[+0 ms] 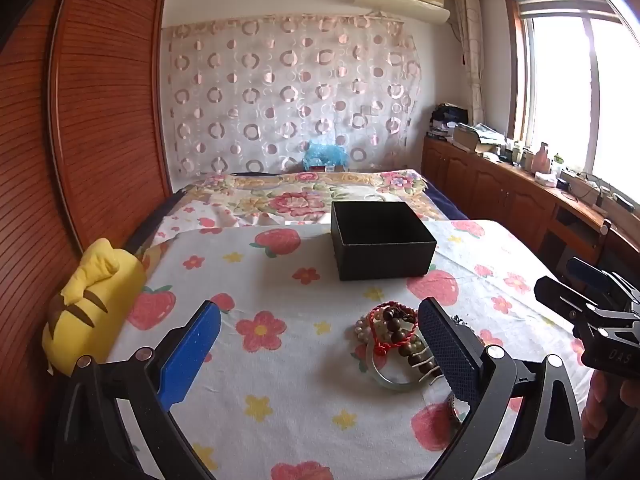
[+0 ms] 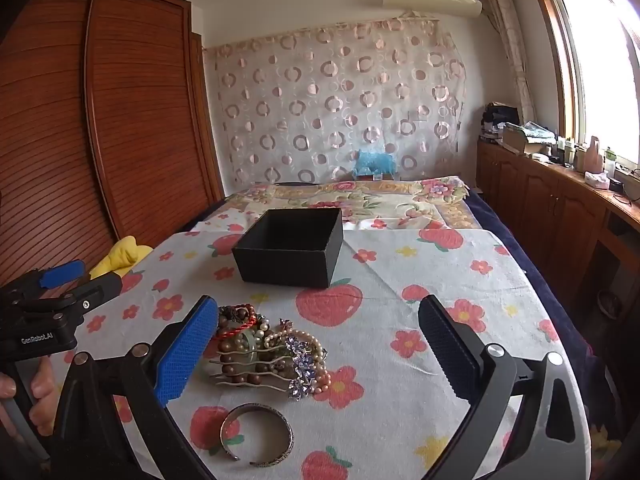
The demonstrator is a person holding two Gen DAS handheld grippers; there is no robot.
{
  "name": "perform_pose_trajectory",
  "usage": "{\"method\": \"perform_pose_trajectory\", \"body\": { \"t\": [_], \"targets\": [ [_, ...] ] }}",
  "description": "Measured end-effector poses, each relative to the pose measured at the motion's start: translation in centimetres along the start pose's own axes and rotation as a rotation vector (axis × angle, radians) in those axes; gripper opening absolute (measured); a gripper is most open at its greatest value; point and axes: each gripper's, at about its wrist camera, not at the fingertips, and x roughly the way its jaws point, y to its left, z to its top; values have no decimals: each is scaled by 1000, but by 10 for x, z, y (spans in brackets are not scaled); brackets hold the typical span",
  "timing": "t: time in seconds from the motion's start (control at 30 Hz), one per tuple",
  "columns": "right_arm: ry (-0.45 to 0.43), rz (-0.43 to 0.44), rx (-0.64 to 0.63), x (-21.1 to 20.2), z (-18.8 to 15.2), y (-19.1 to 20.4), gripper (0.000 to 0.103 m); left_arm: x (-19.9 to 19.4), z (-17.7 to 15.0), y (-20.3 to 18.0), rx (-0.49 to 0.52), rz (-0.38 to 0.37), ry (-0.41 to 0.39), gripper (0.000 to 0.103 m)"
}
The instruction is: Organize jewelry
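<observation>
On floral cloth: tangled bead-and-pearl jewelry pile, black box open; both hand-held grippers spread wide, empty.

Daylight pours from the blown-out window at right, leaving soft shadows; fisheye bending curves the wardrobe, corners darken.

Left gripper, right gripper: black frames, silver screws, blue-padded jaws.

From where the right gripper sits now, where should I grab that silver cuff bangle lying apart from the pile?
Take the silver cuff bangle by its closed far band, coming from above with one finger inside the ring. It lies flat on the tablecloth, open gap toward the camera, so sideways jaws would only slide over it.
</observation>
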Motion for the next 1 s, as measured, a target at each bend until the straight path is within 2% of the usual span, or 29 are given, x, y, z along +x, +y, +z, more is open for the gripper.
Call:
{"method": "perform_pose_trajectory", "body": {
  "t": [1.0],
  "targets": [
    [0,1,0,-1,1,1,100,0,0,0,3,2,-3,95]
  ]
}}
